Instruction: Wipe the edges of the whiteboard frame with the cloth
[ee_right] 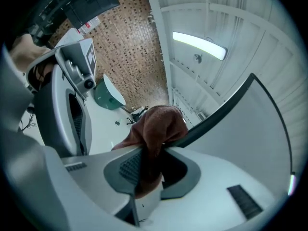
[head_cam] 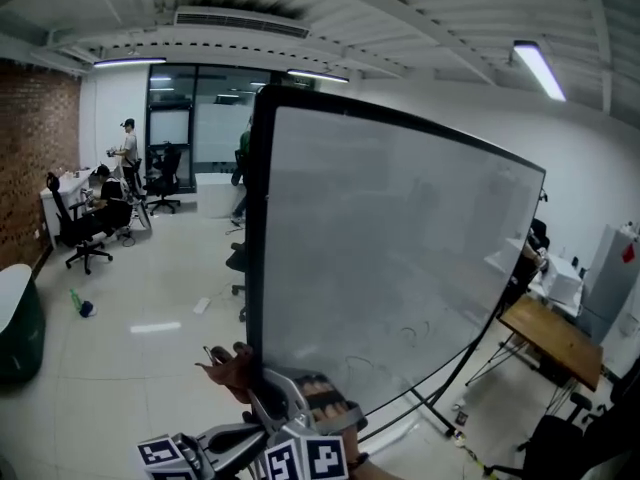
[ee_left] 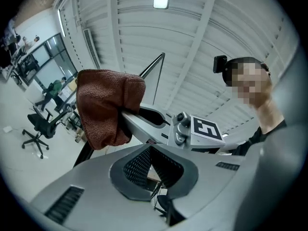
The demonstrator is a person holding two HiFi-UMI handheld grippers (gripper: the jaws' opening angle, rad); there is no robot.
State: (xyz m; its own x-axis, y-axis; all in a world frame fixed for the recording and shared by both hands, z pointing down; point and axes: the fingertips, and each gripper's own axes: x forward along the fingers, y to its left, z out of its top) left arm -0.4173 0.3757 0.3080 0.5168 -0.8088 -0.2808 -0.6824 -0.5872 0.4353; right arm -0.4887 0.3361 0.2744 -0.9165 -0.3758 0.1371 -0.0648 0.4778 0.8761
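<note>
The whiteboard (head_cam: 390, 258), with its black frame (head_cam: 255, 268), fills the middle of the head view. My right gripper (head_cam: 245, 368) is shut on a brown cloth (head_cam: 228, 366) and holds it against the frame's lower left edge. In the right gripper view the cloth (ee_right: 156, 129) bunches over the jaws (ee_right: 149, 165) and touches the black frame (ee_right: 226, 105). My left gripper (head_cam: 235, 436) sits just below, pointing up at the cloth (ee_left: 108, 107). Its jaws (ee_left: 151, 165) meet at the tips with nothing between them.
People sit and stand at desks at the back left (head_cam: 110, 193) among office chairs (head_cam: 85, 233). A green round seat (head_cam: 20, 328) stands at the far left and a wooden table (head_cam: 555, 338) at the right. The board's stand legs (head_cam: 440, 408) spread over the floor.
</note>
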